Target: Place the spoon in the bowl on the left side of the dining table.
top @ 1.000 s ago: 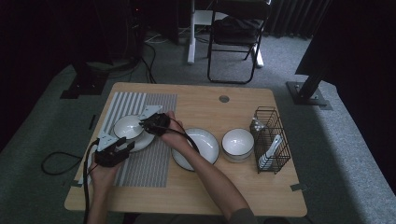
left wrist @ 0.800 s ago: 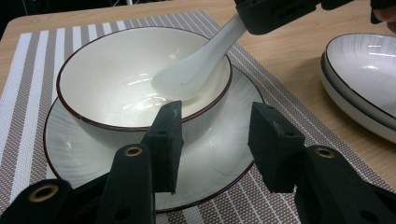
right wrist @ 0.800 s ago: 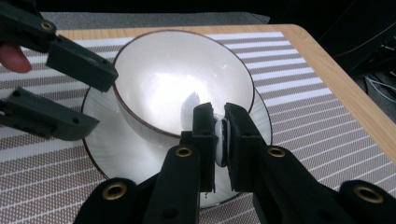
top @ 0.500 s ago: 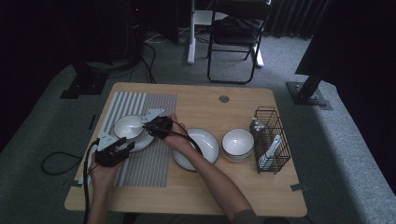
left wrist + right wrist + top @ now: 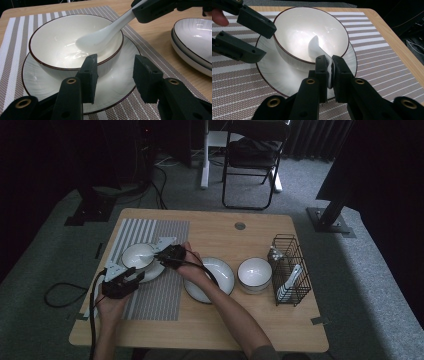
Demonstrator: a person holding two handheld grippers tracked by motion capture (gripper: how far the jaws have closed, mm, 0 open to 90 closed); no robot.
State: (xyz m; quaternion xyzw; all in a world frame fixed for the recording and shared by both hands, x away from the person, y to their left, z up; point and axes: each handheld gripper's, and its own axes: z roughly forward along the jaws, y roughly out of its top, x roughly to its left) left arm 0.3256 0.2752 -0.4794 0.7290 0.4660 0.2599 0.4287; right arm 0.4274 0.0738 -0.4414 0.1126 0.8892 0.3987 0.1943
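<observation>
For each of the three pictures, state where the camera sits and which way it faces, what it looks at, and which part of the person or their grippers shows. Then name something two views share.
High view: above the person's side, facing forward and down on the table; both forearms enter from below.
Left gripper view: rides the left gripper, looking between its open jaws at the bowl on its plate.
Right gripper view: rides the right gripper, looking along jaws clamped on the white spoon, toward the bowl.
Shared: both gripper views show the bowl, plate and spoon, and each other's gripper.

Glossy glazed ceramic bowl and spoon, matt woven striped placemat, smooth wooden table, matt black plastic tongs
</observation>
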